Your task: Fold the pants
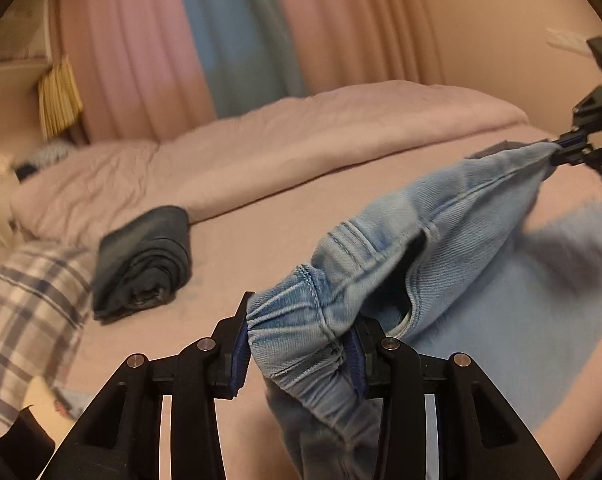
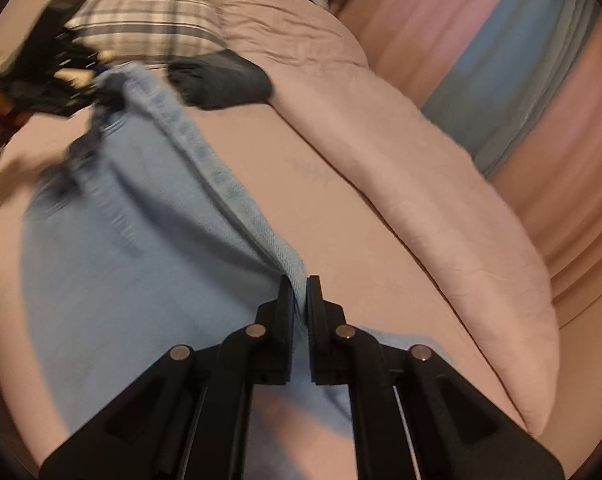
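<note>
Presently both tools pinched the light jeans [image 1: 453,240] above the bed [image 1: 261,216]: left gripper [image 1: 299,354] clamped on the bunched waistband, right gripper [image 2: 300,308] pressed together on a thin edge. Step judged: lifting and spreading; next, lay flat beside the folded dark pants [image 1: 145,260].

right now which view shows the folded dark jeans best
The left wrist view: the folded dark jeans lie whole on the bed, layers visible. In the right wrist view they are blurred and partly hidden behind the light blue pants.

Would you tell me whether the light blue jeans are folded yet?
Not yet: the light blue jeans hang stretched between the left gripper and right gripper.
</note>
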Action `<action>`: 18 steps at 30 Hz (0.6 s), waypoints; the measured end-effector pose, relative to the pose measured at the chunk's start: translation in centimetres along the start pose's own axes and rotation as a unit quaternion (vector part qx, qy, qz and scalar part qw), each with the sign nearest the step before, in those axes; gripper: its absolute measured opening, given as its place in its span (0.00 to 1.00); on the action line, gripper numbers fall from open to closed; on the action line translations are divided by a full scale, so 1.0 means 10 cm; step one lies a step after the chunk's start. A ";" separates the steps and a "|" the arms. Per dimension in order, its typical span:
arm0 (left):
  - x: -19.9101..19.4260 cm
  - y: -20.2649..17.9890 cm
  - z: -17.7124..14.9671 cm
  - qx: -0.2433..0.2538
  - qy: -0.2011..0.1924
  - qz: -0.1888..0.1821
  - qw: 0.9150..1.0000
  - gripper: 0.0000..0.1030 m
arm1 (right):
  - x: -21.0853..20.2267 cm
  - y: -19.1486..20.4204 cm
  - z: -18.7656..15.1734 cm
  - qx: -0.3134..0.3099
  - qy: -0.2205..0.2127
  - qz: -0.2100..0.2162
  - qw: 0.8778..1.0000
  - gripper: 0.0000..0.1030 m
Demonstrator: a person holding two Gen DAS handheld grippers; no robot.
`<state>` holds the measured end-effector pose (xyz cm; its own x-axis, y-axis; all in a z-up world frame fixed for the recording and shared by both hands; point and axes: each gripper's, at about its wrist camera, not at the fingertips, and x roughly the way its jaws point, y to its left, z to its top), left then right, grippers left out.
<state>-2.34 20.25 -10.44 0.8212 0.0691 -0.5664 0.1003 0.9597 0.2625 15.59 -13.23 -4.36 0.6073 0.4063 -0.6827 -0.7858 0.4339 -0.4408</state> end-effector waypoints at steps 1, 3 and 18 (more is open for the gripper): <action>-0.04 -0.06 -0.11 0.015 -0.001 0.011 1.000 0.40 | -0.13 0.14 -0.14 -0.014 0.001 -0.001 1.000 0.05; -0.09 -0.21 -0.30 0.051 0.010 0.027 0.998 0.41 | -0.17 0.60 -0.22 -0.030 0.012 0.018 0.999 0.05; 0.00 -0.43 -0.74 0.072 0.060 0.041 0.995 0.41 | 0.18 1.38 -0.62 -0.033 0.083 0.083 0.993 0.06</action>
<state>-6.92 18.11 -17.35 0.7584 0.1863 -0.6246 0.1210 0.9014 0.4158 5.12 -11.48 -15.32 0.4462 0.3280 -0.8326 -0.8823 0.3168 -0.3481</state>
